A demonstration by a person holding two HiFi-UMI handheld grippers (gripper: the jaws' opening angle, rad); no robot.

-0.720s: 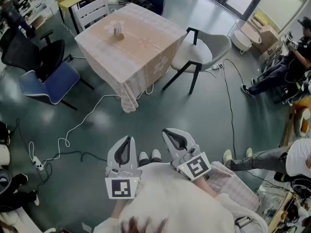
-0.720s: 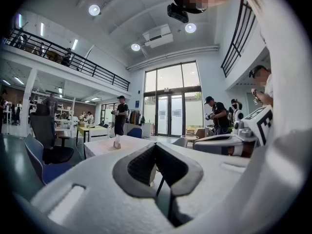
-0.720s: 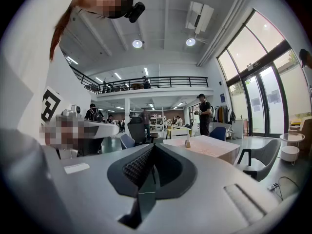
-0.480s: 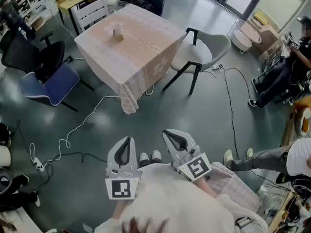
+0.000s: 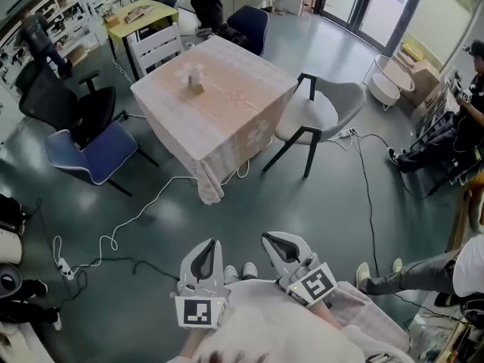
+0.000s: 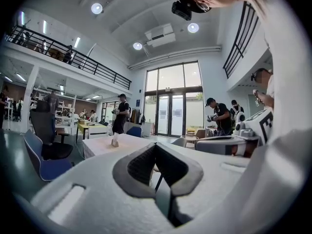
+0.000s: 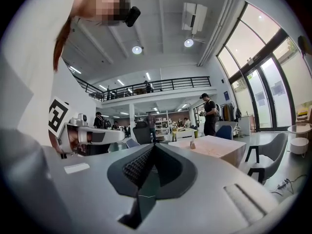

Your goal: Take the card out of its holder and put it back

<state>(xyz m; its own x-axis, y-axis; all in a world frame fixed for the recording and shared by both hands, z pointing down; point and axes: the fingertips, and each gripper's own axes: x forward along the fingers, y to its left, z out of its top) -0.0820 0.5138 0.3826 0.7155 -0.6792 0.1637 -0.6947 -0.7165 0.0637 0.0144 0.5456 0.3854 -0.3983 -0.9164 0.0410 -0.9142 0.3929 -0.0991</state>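
Standing at 12 o'clock, the surface (image 5: 227, 104); at 6 o'clock, well apart from it, left gripper (image 5: 203, 259) and right gripper (image 5: 286, 249), fingers shut together, empty; toward the surface's 11 o'clock side, the holder (image 5: 196, 86) bearing the card (image 5: 195, 74)

The card holder (image 5: 195, 79) is a small pale thing standing upright on the worktop (image 5: 234, 108), in the upper left-centre of the head view. It stands nearer the upper left edge of the worktop's pale checked cloth than its middle. It is too small to tell the card from the holder around it.
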